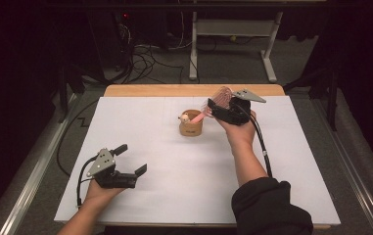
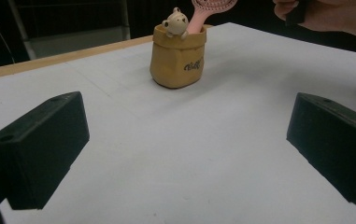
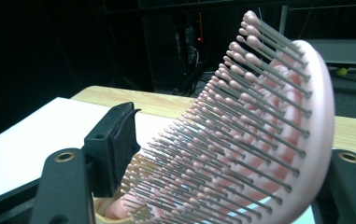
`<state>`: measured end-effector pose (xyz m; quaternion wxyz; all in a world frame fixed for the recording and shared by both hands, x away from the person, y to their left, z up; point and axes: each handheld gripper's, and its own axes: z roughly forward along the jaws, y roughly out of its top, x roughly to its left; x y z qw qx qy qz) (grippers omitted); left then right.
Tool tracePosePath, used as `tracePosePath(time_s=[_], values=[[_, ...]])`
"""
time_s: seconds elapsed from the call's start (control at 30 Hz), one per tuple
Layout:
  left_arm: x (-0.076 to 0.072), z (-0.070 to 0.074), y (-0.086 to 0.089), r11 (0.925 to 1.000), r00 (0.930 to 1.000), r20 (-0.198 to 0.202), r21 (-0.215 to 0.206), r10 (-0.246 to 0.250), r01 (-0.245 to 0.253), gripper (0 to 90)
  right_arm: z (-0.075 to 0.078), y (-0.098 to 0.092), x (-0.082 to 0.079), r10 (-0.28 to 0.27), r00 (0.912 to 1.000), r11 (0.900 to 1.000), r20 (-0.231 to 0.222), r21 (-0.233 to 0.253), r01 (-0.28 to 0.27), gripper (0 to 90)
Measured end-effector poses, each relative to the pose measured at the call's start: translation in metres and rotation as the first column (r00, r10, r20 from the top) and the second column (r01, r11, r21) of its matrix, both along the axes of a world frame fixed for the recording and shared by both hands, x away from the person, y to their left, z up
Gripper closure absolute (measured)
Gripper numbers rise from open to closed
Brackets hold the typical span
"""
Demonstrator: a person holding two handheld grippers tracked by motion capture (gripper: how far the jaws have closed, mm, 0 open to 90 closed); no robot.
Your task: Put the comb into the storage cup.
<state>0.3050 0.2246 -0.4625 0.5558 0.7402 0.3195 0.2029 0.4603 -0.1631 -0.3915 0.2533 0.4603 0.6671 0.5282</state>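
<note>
Toward the far edge of the white table (image 1: 140, 137), a little right of its middle, we see a tan paper-bag-shaped holder (image 1: 191, 126) standing upright, with a small bear figure (image 1: 185, 117) perched at its rim. A pink hairbrush (image 1: 217, 101) has its handle down in the holder, and its head leans out up and to the right. Our right gripper (image 1: 218, 110) is at that head: in the right gripper view one black jaw sits against the bristle tips and the other lies behind the brush's pink back, so the jaws bracket the head closely and appear to have hold of it, though we cannot see the contact on the back side. The bristles (image 3: 222, 140) face the left jaw in that view, and the curved pink back (image 3: 318, 130) arcs to the right. Near the front left corner of the table, our left gripper (image 1: 131, 164) rests low over the bare surface, well apart from the holder, its jaws spread wide with nothing between them. In the left gripper view the holder stands straight ahead beyond those parted jaws, dark lettering on its front, the bear on its near rim and the brush handle rising behind it.
</note>
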Motion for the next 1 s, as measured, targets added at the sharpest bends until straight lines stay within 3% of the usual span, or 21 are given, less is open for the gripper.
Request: tracePosePath(time_s=[1.0], values=[[0.0009, -0.0002, 0.0008, 1.0, 1.0, -0.004, 0.004, 0.004, -0.004, 0.0, -0.0022, -0.0023, 0.0035, -0.012, 0.9999, 0.999, -0.006, -0.032, 0.012, 26.7]])
